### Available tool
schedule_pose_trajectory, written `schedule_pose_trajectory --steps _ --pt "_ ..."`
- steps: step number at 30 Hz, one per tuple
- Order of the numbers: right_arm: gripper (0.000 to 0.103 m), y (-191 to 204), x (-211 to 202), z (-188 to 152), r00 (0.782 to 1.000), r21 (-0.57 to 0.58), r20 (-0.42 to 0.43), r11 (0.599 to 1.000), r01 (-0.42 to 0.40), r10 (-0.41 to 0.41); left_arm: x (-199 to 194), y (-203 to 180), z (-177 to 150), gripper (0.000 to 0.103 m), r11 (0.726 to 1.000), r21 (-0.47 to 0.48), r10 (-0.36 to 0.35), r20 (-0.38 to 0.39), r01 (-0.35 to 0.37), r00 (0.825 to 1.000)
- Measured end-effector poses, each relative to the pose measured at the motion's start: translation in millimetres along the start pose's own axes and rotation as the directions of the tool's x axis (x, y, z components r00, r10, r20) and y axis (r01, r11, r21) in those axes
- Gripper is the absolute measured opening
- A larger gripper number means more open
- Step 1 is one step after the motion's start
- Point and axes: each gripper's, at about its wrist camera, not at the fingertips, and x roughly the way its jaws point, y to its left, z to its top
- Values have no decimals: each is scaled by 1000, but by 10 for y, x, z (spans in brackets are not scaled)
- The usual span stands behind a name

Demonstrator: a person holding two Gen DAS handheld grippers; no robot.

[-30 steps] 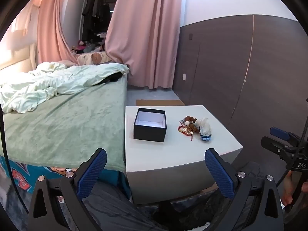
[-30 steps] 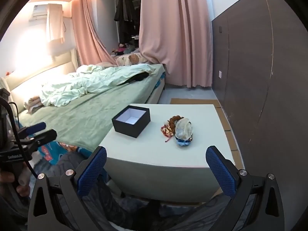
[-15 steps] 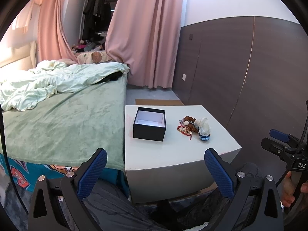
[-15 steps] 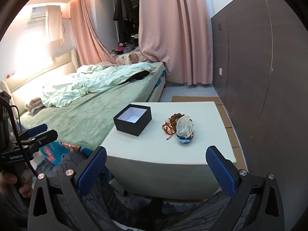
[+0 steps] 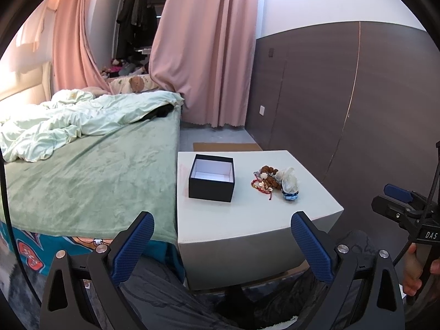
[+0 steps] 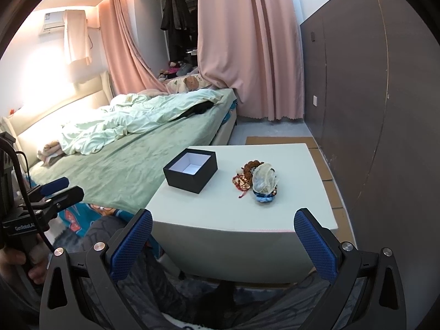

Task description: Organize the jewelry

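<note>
A black box (image 5: 211,177) (image 6: 191,170) with a white inside stands open and holds nothing on the white table (image 5: 242,220) (image 6: 275,217). To its right lies a small heap of jewelry (image 5: 275,181) (image 6: 257,180): brown beads, a red cord with gold pieces, a white sheer pouch, a blue piece. My left gripper (image 5: 221,225) hangs open before the table's near edge, nothing between its fingers. My right gripper (image 6: 222,222) is likewise open and short of the table. Each gripper shows at the other view's edge, held by a hand.
A bed (image 5: 90,170) with a green blanket and rumpled pale duvet abuts the table's left side. A dark panelled wall (image 5: 357,115) runs along the right. Pink curtains (image 5: 206,55) hang at the back. The person's dark-trousered legs (image 6: 170,288) are below the grippers.
Both views have shifted slightly; the table and box sit a touch nearer and higher in view. Both grippers stay open. Nothing on the table has moved.
</note>
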Motion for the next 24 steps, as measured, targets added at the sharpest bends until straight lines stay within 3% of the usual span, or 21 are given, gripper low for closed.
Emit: schedule_pose_trajectory --steps 24 --pt "103 18 -122 -18 1000 11 16 1000 11 -12 -147 -155 27 100 998 39 -39 1 38 999"
